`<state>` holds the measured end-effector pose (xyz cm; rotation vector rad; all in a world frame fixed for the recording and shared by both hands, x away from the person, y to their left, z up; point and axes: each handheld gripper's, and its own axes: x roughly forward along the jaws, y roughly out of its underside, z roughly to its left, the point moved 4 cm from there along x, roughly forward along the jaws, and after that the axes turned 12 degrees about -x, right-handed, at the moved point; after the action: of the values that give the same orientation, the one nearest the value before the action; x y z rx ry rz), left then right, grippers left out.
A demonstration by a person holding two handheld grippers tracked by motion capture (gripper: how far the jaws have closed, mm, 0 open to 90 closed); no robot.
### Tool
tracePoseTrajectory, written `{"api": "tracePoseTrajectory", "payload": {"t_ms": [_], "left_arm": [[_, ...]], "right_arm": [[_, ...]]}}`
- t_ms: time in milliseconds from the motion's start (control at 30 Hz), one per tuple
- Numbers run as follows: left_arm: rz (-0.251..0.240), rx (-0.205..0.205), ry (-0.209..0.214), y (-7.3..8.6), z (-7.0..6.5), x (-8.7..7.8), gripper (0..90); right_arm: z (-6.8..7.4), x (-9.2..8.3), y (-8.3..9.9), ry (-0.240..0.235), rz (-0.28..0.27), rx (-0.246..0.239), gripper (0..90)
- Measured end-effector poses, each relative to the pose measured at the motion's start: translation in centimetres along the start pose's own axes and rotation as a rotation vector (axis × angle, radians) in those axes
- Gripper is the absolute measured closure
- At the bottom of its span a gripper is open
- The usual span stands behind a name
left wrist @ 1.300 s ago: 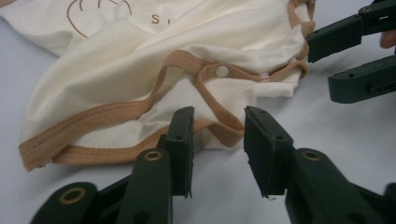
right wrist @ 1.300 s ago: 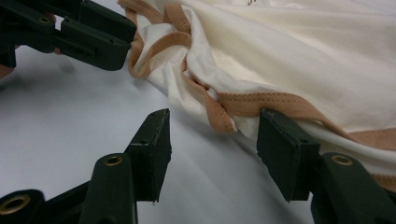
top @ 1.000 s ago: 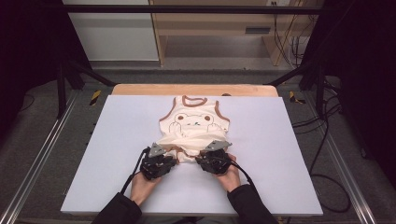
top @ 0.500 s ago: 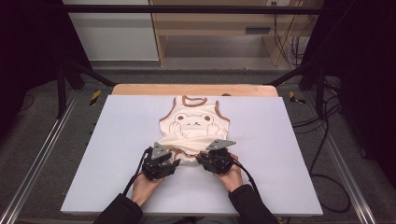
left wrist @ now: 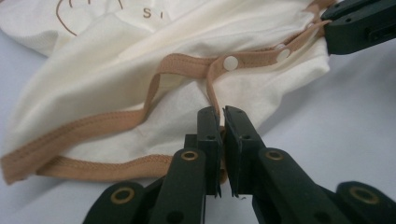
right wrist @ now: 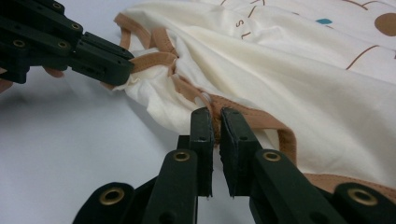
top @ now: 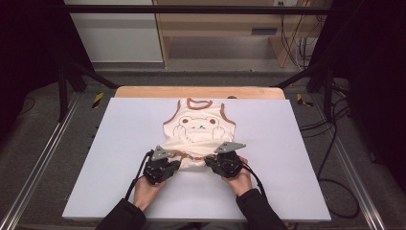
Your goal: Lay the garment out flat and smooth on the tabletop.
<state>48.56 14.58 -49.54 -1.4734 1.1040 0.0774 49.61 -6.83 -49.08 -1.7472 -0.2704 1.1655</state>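
A cream sleeveless baby bodysuit with tan-brown binding and a printed bear face point(top: 197, 128) was laid on the white tabletop point(top: 297, 158), roughly midway between its left and right edges, with the neck opening toward the far edge and the snap-fastened bottom hem drawn toward the near edge. Its long axis was seen to run from the far edge to the near edge, so the body of the garment lay straight ahead of both grippers. The left gripper point(left wrist: 221, 122) was held at the hem's left end, its black jaws nearly closed on a strand of the tan-brown binding point(left wrist: 187, 63), just below a white snap button point(left wrist: 230, 61). The right gripper point(right wrist: 216, 122) was held at the hem's right end, its jaws likewise pinched together on the binding with only a thin slit left between them. The two grippers were placed side by side near the near edge, neither nearer the garment than the other, and the hem was bunched between them. It was judged that any coming fold would be carried away from the person, along the long axis, toward the neck opening.
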Motion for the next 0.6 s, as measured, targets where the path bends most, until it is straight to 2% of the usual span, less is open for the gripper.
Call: {"api": "tracePoseTrajectory", "payload": {"t_ms": [167,233,300,367,433,467,500,600], "left_arm": [[-0.025,-0.007,0.064,-0.5,-0.3,-2.9,85.3],[-0.016,-0.01,0.084,-0.4,-0.4,-3.9,85.3],[-0.008,-0.015,0.087,-0.1,-0.3,-4.4,85.3],[0.017,-0.025,0.088,0.5,-0.1,-4.2,85.2],[0.042,-0.022,0.067,1.3,0.1,-3.6,85.1],[0.048,-0.024,0.059,1.5,0.3,-3.2,85.0],[0.052,-0.03,0.055,1.6,0.6,-2.9,85.0],[0.054,-0.042,0.04,1.8,1.1,-2.3,84.9]], "right_arm": [[0.3,-2.1,-1.1,-0.041,-0.01,-0.001,83.9],[0.4,-2.6,-1.6,-0.063,-0.006,0.0,83.9],[0.4,-2.7,-1.9,-0.068,-0.007,0.006,82.2],[0.3,-1.9,-1.7,-0.041,0.007,0.009,80.2],[0.0,-0.7,-0.8,-0.004,0.037,0.014,73.4],[-0.1,-0.1,-0.3,0.004,0.056,0.018,73.5],[-0.1,0.3,0.1,0.007,0.069,0.026,72.9],[-0.1,-0.1,0.7,0.002,0.054,0.029,70.5]]}}
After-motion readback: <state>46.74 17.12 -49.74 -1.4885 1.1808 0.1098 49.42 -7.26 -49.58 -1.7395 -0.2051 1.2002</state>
